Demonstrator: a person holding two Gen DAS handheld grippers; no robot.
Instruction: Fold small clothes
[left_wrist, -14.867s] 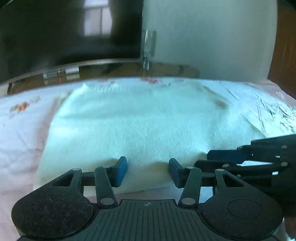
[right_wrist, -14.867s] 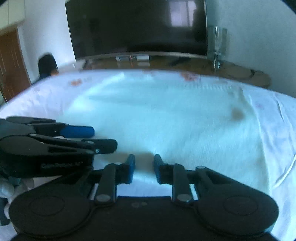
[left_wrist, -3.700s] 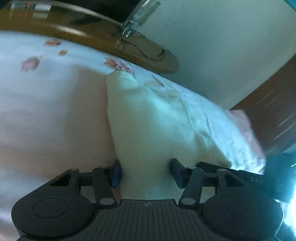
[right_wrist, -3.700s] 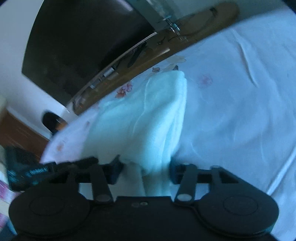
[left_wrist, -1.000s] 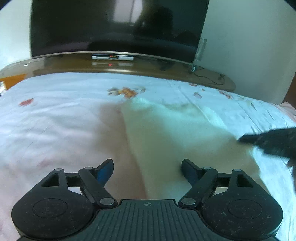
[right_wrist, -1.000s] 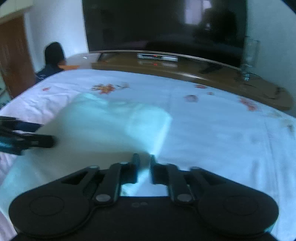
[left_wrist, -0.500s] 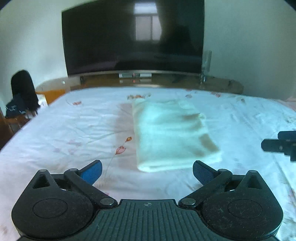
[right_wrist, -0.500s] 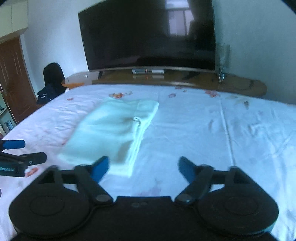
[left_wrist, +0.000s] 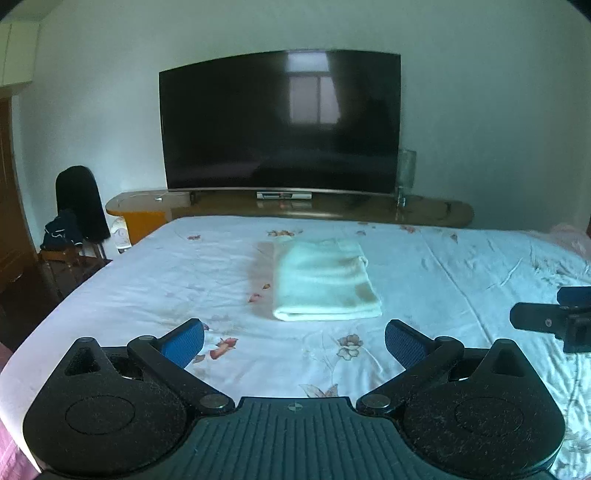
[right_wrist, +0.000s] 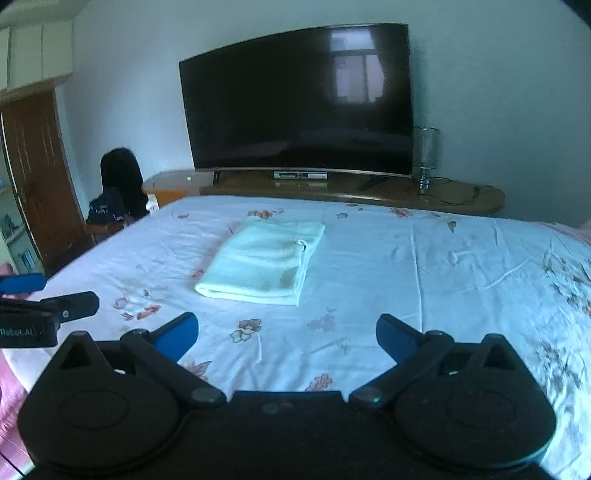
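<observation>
The folded garment (left_wrist: 325, 282) lies as a neat pale rectangle on the bed (left_wrist: 461, 280), a little toward the far end and close to the middle across, its rounded fold edge facing the cameras and its layers stacked fairly square. A small loop or tag shows on its right edge in the right wrist view. By the look of it the folding of this piece is finished and the step in hand is the release and retreat: both tools sit well back from the cloth, above the near part of the sheet.

The left gripper (left_wrist: 294, 338) has its jaws spread as wide as they go, with nothing between them. The right gripper (right_wrist: 287, 332) has just been opening its jaws, which now stand equally wide and empty.

If more clothes are to be folded, the next move calls for finding another piece; none shows in either view, so I judge the task at or near its end.

Counted: one folded garment, two grippers, one bed, one television (left_wrist: 280, 122) on one long low cabinet (left_wrist: 436, 214), one glass lamp (right_wrist: 425, 155), one chair (left_wrist: 79, 206) draped in dark clothing.
</observation>
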